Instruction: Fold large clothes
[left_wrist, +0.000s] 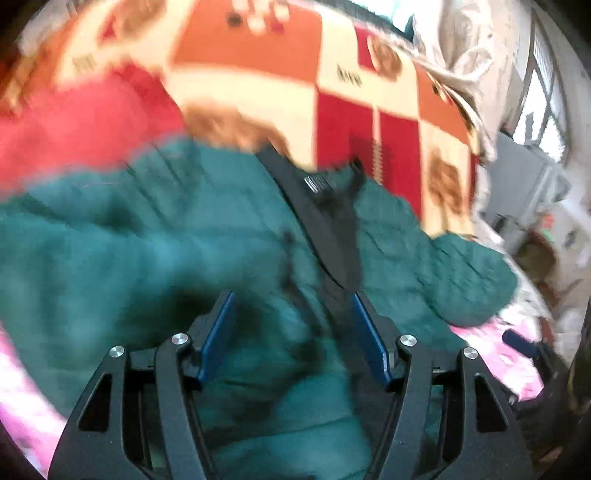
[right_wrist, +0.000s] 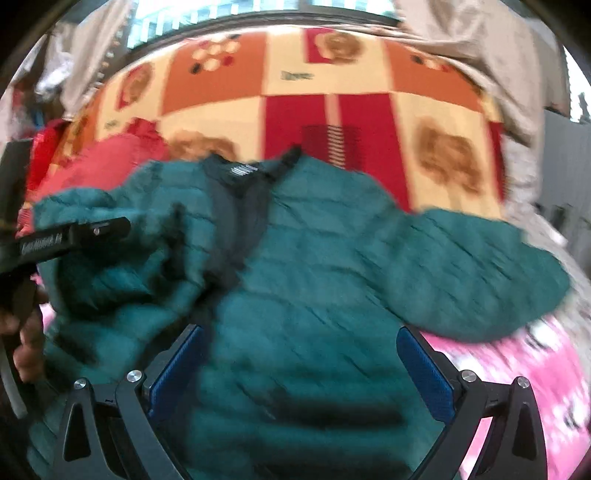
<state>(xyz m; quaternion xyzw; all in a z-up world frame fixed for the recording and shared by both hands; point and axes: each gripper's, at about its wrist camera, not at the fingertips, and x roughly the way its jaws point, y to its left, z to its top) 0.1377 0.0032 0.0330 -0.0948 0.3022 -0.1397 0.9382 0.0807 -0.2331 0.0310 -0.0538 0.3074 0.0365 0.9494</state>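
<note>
A teal quilted jacket is spread across a bed, partly on a pink patterned sheet and partly on a blanket checked in orange, red and cream. The jacket's dark collar lining with a small label is turned up toward the blanket, and the front is seen opened along a dark strip running down from the collar. One sleeve is extended toward the right of the right wrist view, lying over the pink sheet. A red garment is seen beside the jacket's other shoulder, on the blanket.

The left gripper is held above the jacket's body with its jaws spread; nothing is pinched between the blue pads, and whether they touch the cloth cannot be told through the blur. The right gripper is likewise held over the lower part of the jacket with its jaws spread wide and nothing caught between them. In the right wrist view the left gripper is seen from the side at the jacket's left edge, gripped by a hand.

Pale curtains and a window are seen beyond the bed.
</note>
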